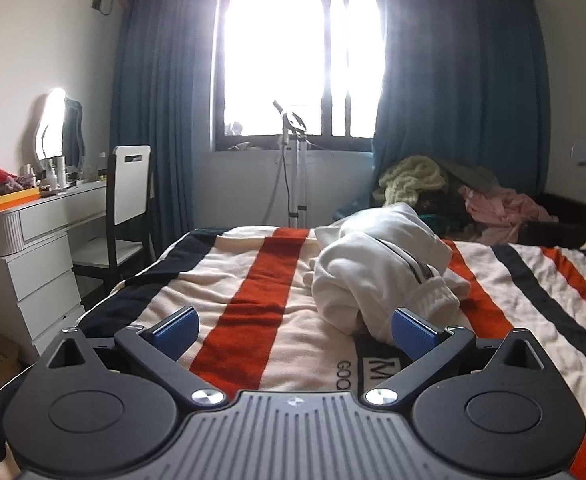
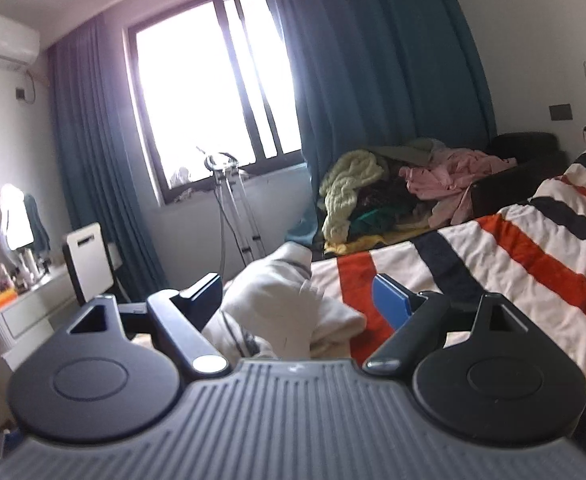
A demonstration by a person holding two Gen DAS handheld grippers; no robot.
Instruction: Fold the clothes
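Observation:
A crumpled white zip hoodie (image 1: 377,268) lies in a heap on the striped blanket (image 1: 253,280) of the bed. My left gripper (image 1: 293,330) is open and empty, low over the blanket, with its right fingertip (image 1: 411,330) close to the hoodie's near edge. In the right wrist view my right gripper (image 2: 299,300) is open and the white hoodie (image 2: 277,304) lies between and just beyond its fingers. I cannot tell if the fingers touch the cloth.
A pile of other clothes (image 1: 453,188), yellow-green, pink and dark, sits at the far right of the bed. A white dresser (image 1: 33,240) and chair (image 1: 127,208) stand left of the bed. A window (image 1: 297,56) with blue curtains and a garment steamer stand (image 1: 295,168) lie beyond.

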